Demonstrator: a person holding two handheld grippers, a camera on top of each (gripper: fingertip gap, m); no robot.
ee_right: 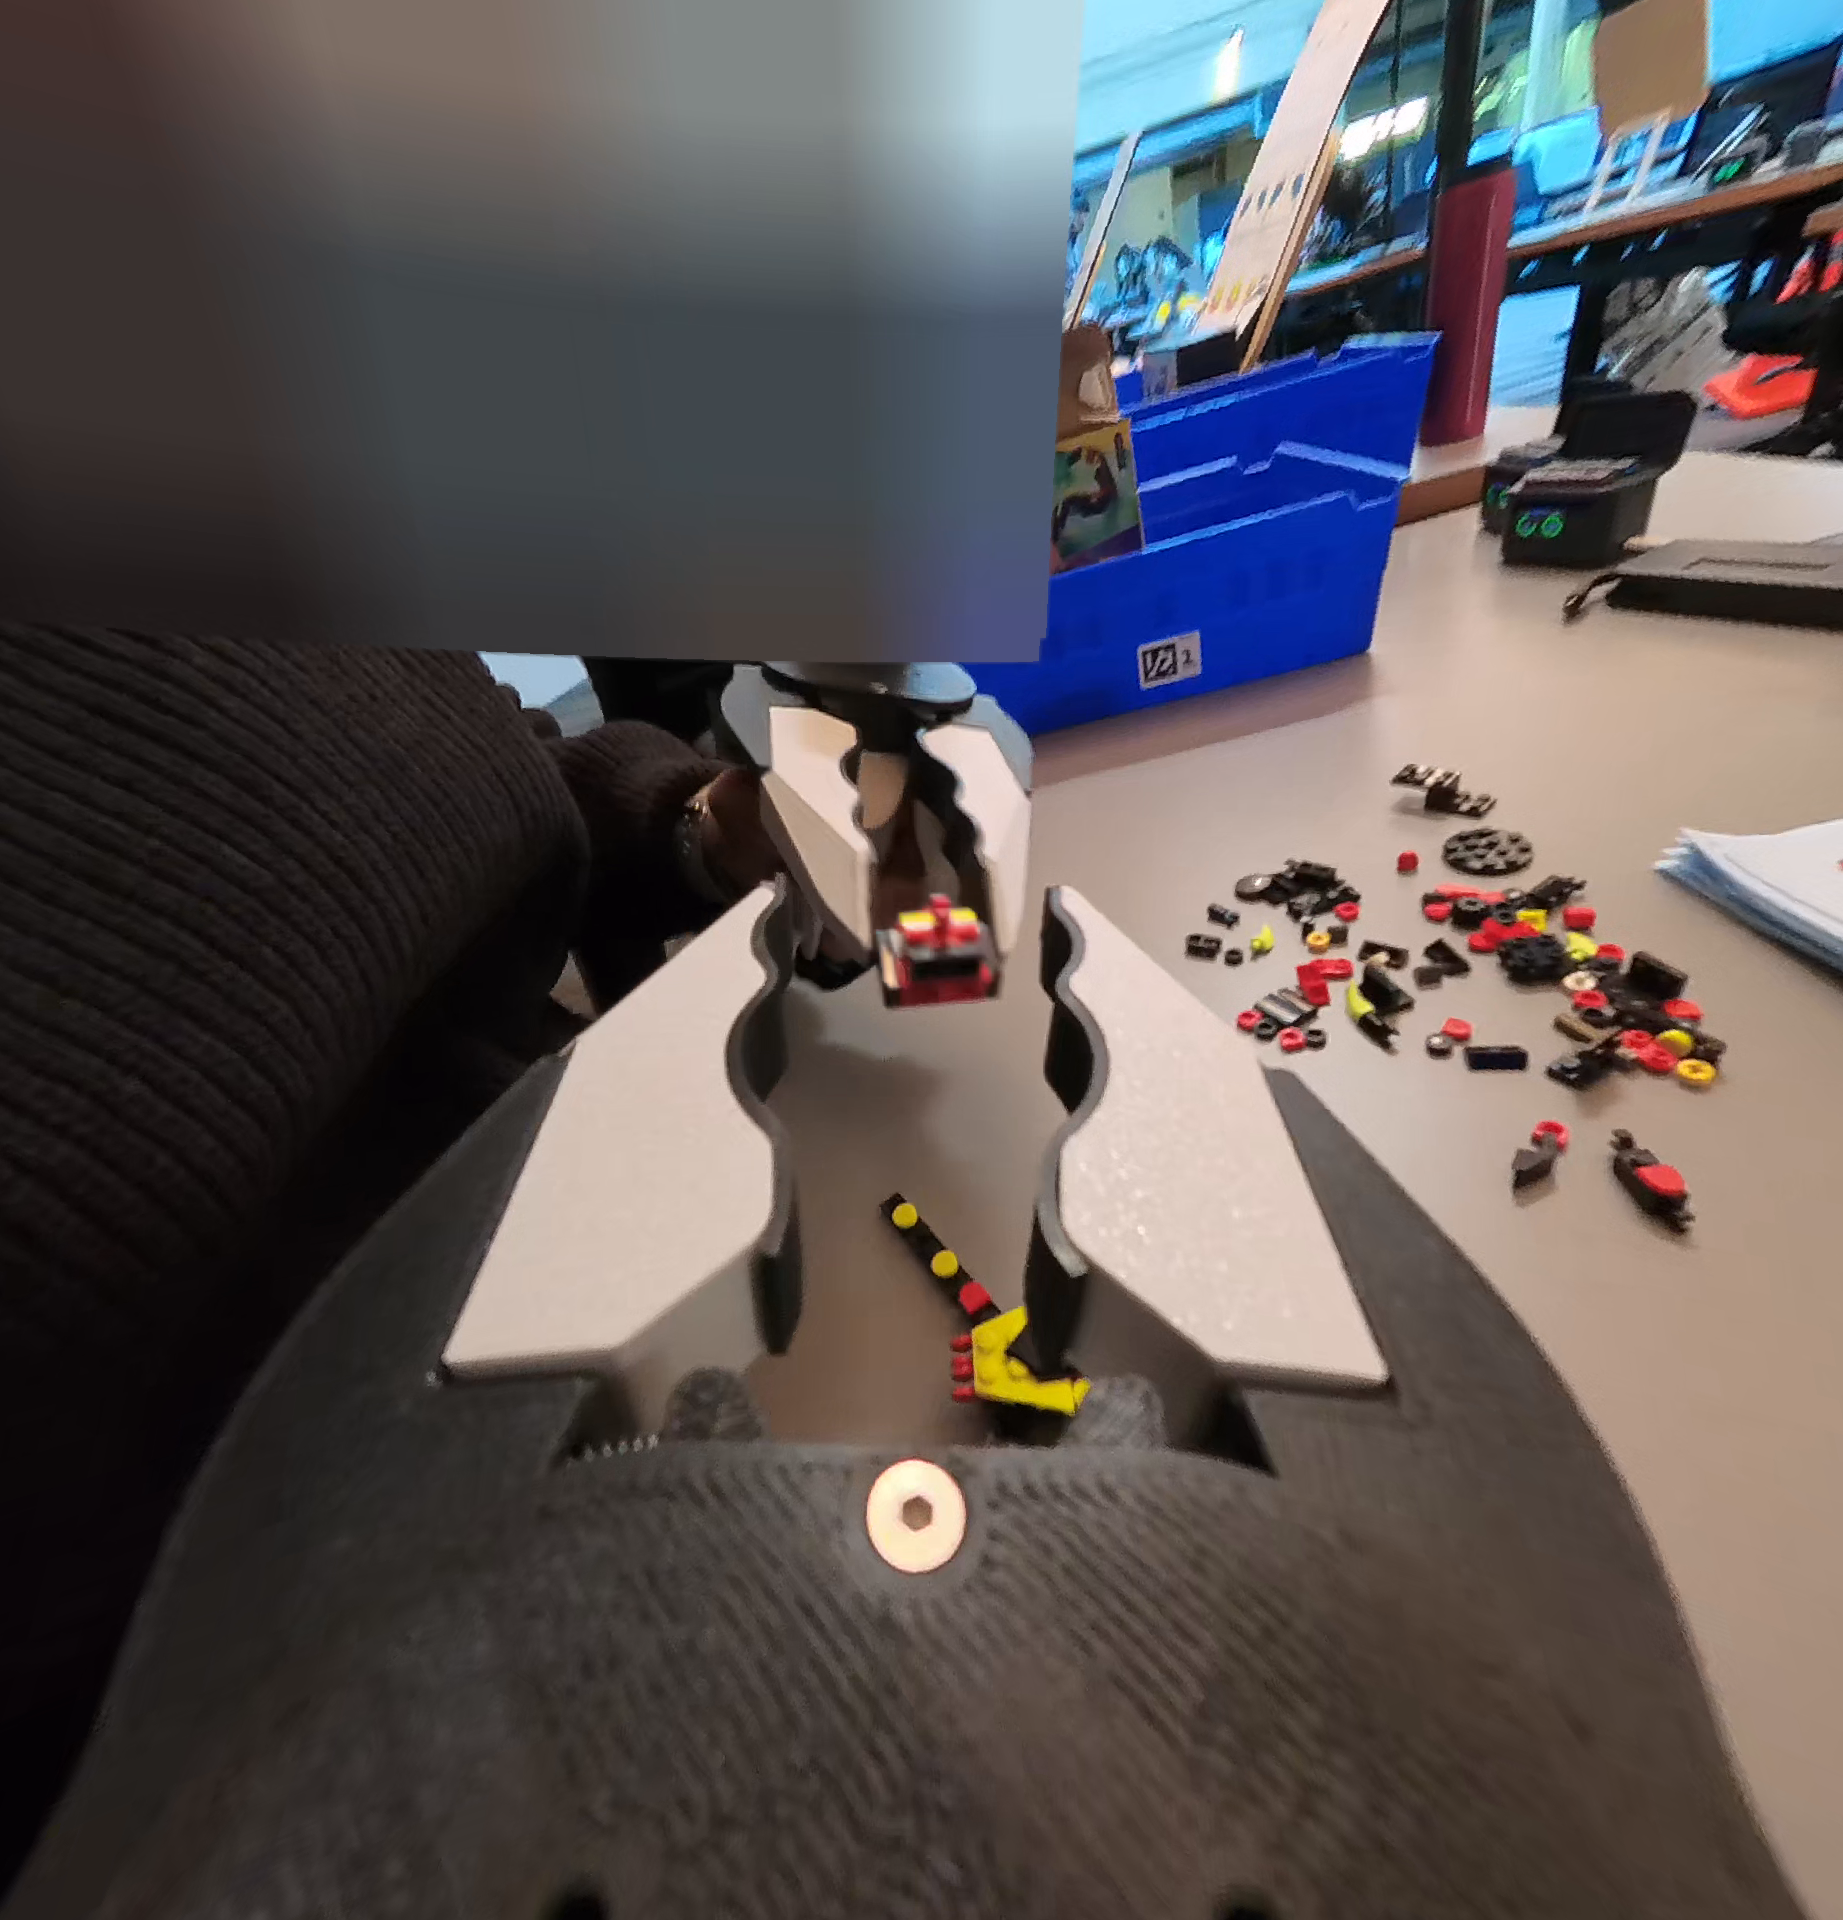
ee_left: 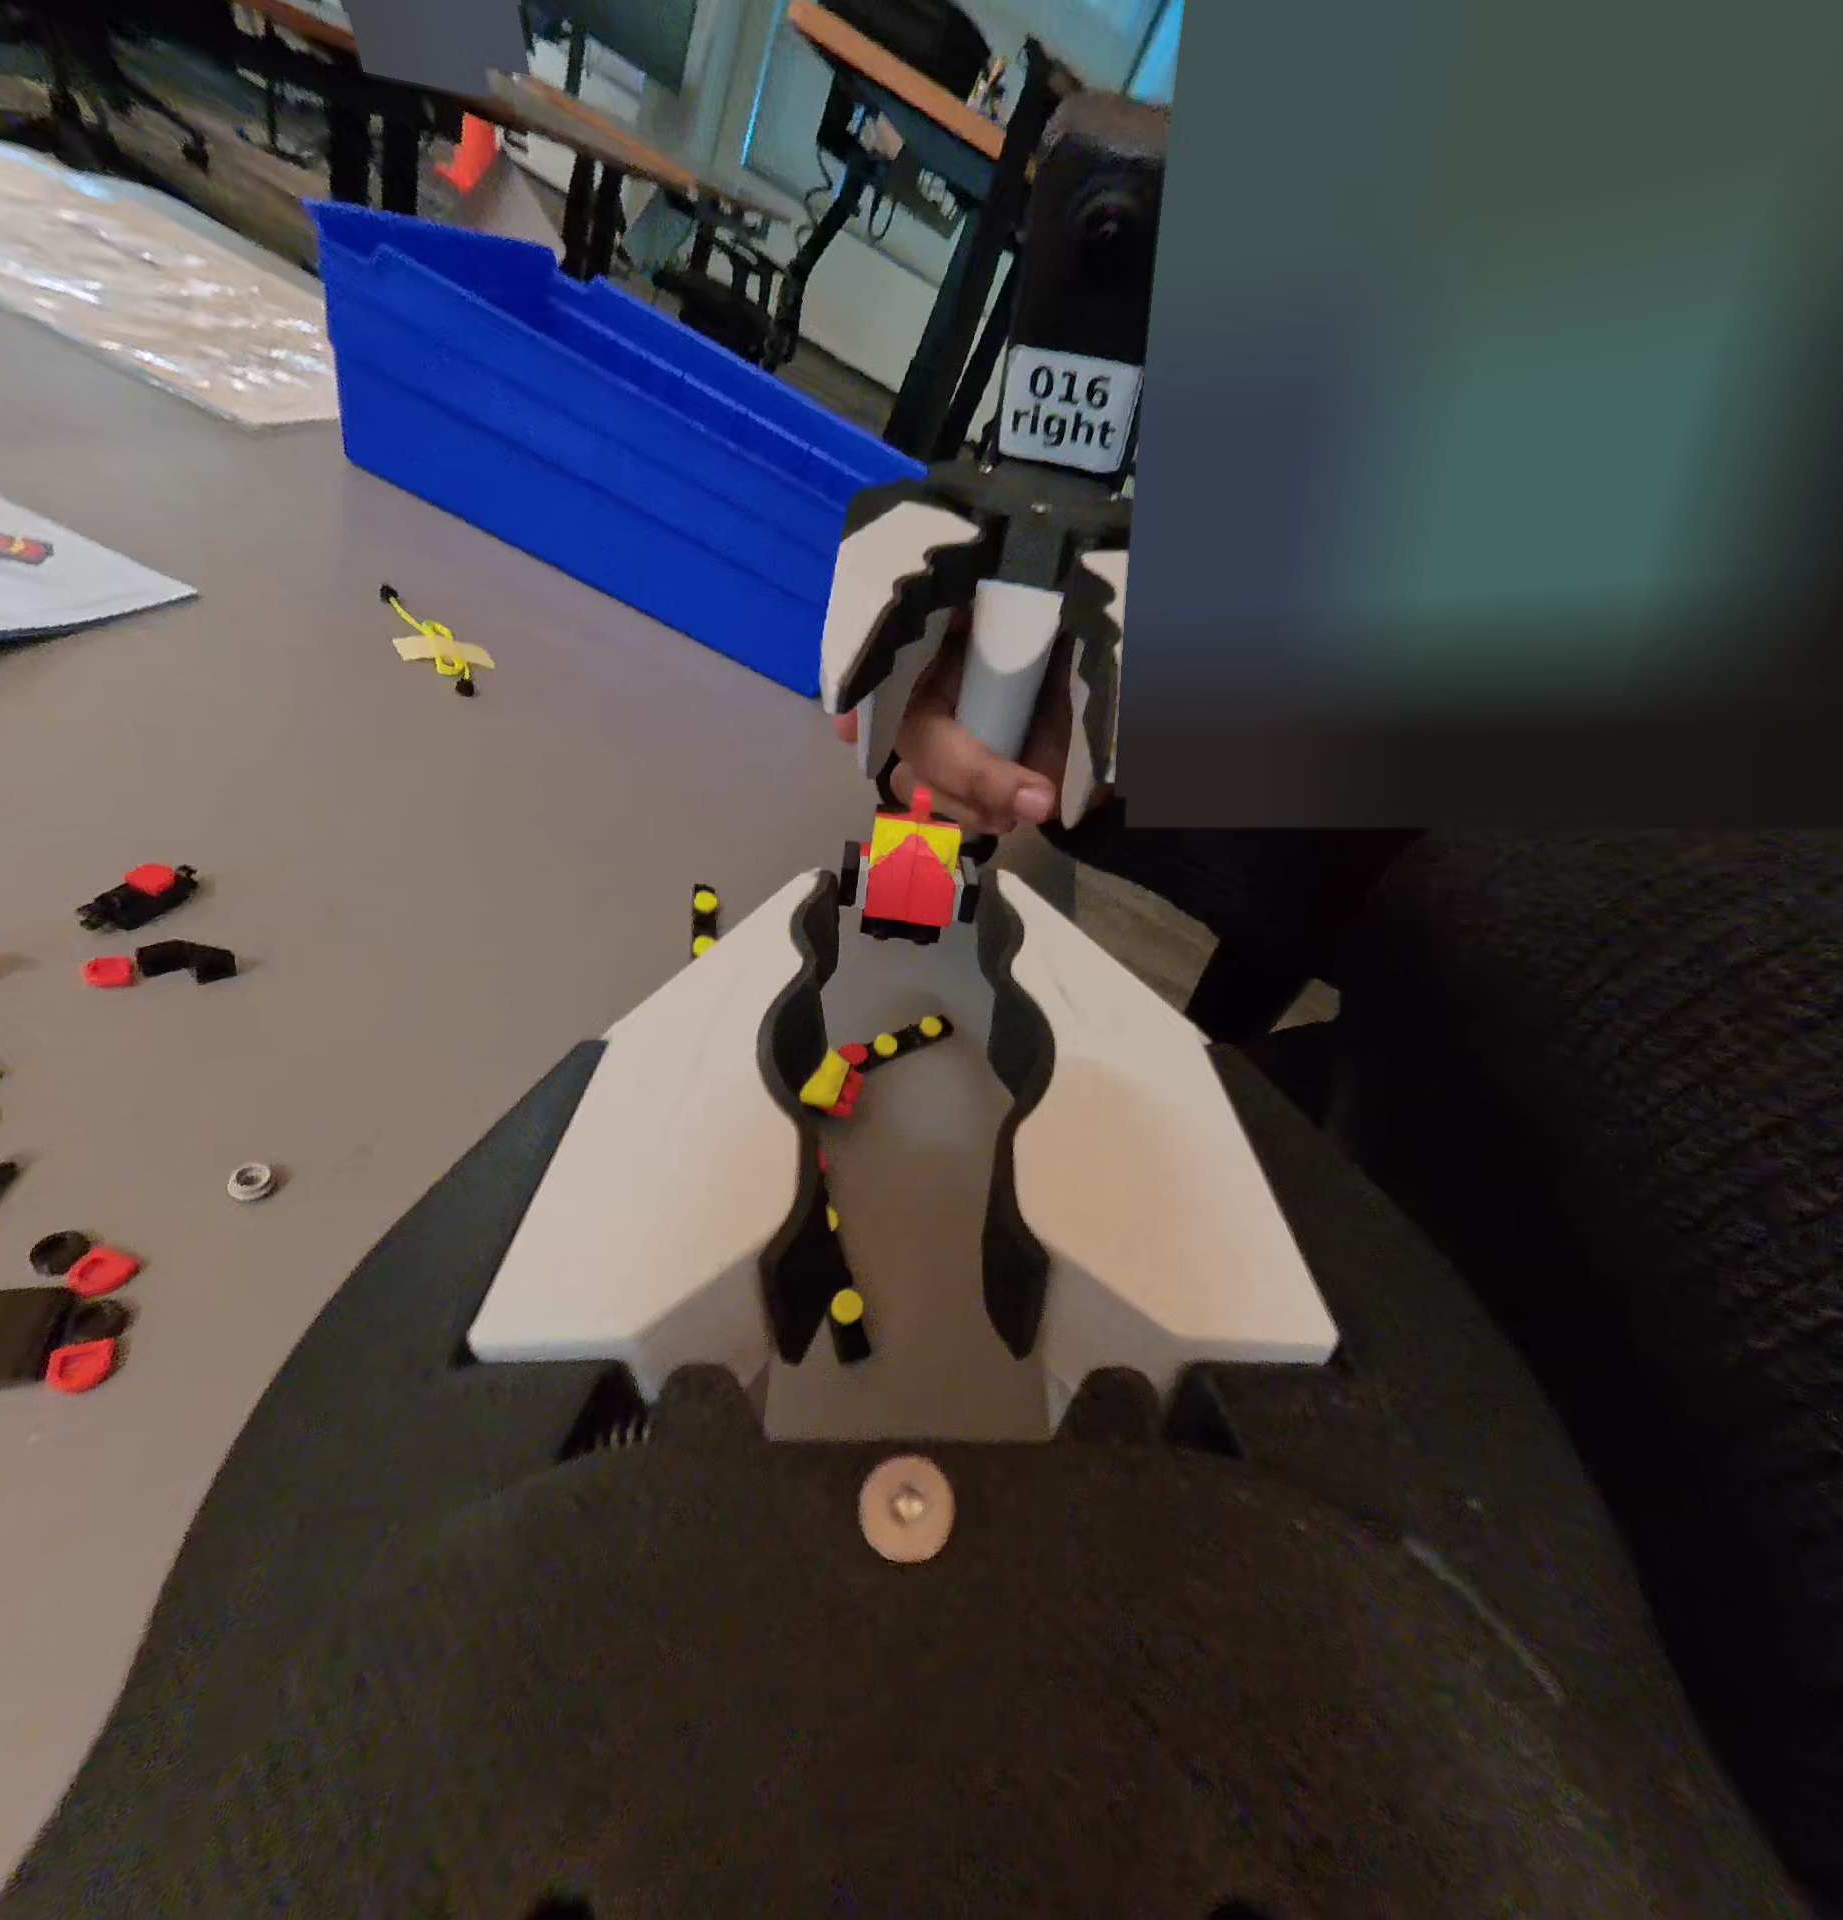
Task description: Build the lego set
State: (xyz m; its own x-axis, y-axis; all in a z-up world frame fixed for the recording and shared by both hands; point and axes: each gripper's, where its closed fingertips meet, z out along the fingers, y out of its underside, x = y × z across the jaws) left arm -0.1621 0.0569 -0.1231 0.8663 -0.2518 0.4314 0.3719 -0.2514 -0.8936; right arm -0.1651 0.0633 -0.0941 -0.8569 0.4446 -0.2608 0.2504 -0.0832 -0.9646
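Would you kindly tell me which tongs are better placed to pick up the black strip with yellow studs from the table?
Right. The right tongs are open and empty, with the black strip just beneath them, while the left tongs are shut on the red-and-yellow assembly.

Bystanders on the grey bench (ee_right: 1260, 790)

A blue bin (ee_left: 584, 436) stands at the far side, with a second blue bin (ee_right: 1281, 447) behind it. A yellow cord with tape (ee_left: 439, 649) lies near the first. Black cases (ee_right: 1582, 478) and a flat black device (ee_right: 1748, 587) sit well apart at the right, with a dark red post (ee_right: 1468, 301) behind them.
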